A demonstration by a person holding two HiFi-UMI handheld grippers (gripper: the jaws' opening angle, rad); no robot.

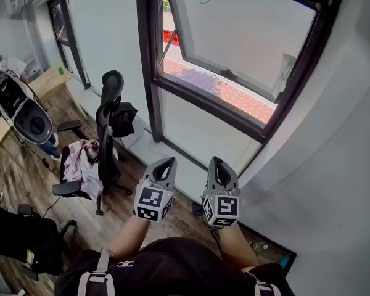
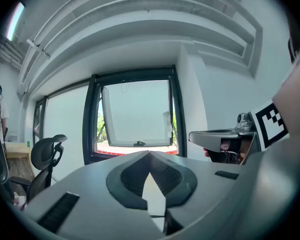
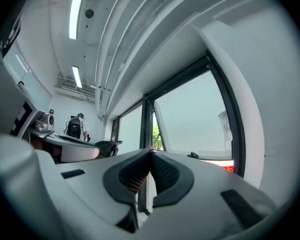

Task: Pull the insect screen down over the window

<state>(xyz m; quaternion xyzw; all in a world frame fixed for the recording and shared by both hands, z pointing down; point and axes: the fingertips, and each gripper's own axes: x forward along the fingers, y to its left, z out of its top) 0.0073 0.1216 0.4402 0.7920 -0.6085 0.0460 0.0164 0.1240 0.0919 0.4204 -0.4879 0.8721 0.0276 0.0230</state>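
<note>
Facing the open window (image 1: pixel 246 36), we hold the left gripper (image 1: pixel 165 163) and right gripper (image 1: pixel 218 161) level, jaws closed and empty, poised to reach the insect screen, apparently undrawn, far above the frame.

The left gripper (image 1: pixel 166 161) and the right gripper (image 1: pixel 217 160) share one build: a smooth pale-grey plastic shell that narrows to a pointed tip. At the rear of each shell sits a marker cube (image 1: pixel 151 203) with white faces that carry black square patterns. Seen along the jaws, a dark oval recess near the tip holds black ribbed pads (image 2: pixel 166 176), and dark rectangular slots (image 2: pixel 60 210) lie in the shell to either side of it. Behind the cubes the person wears a black top (image 1: pixel 172 267) crossed by light-grey shoulder straps (image 1: pixel 98 277).
</note>
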